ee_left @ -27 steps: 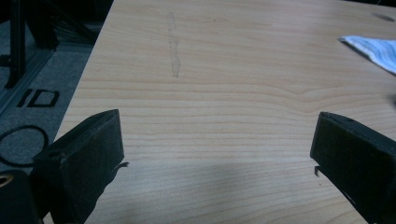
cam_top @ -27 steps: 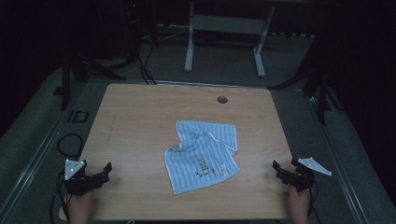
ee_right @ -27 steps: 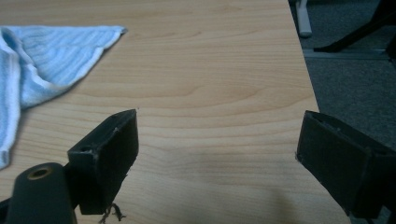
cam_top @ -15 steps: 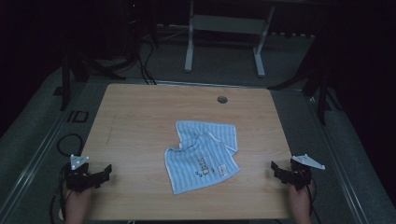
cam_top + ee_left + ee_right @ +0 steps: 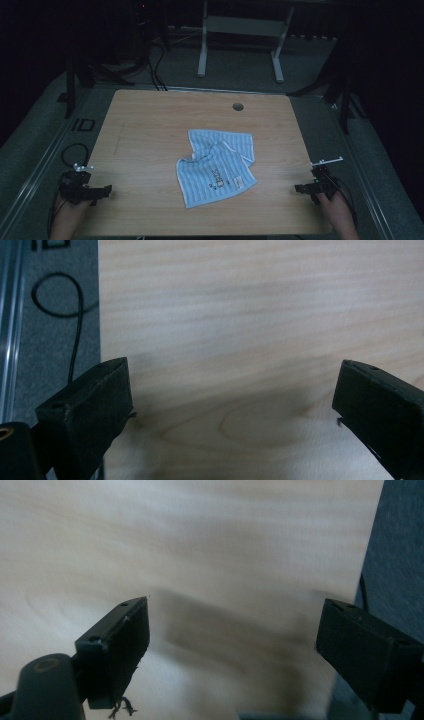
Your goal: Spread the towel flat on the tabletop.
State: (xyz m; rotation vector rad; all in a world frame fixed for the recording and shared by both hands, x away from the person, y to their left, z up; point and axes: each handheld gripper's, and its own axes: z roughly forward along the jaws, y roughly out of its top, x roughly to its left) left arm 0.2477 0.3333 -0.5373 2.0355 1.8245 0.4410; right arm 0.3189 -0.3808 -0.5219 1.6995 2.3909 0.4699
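Centrally on the wooden surface (image 5: 150, 130) lies a light blue striped towel (image 5: 217, 167), crumpled, its upper part folded over the lower, with small dark markings near its near edge. The left tool (image 5: 102, 191) rests at the near left edge, jaws spread wide with bare wood between them. The right tool (image 5: 299, 189) sits at the near right edge, jaws likewise spread apart over bare wood. Both are well apart from the towel. A round hole (image 5: 238, 106) sits near the far edge.
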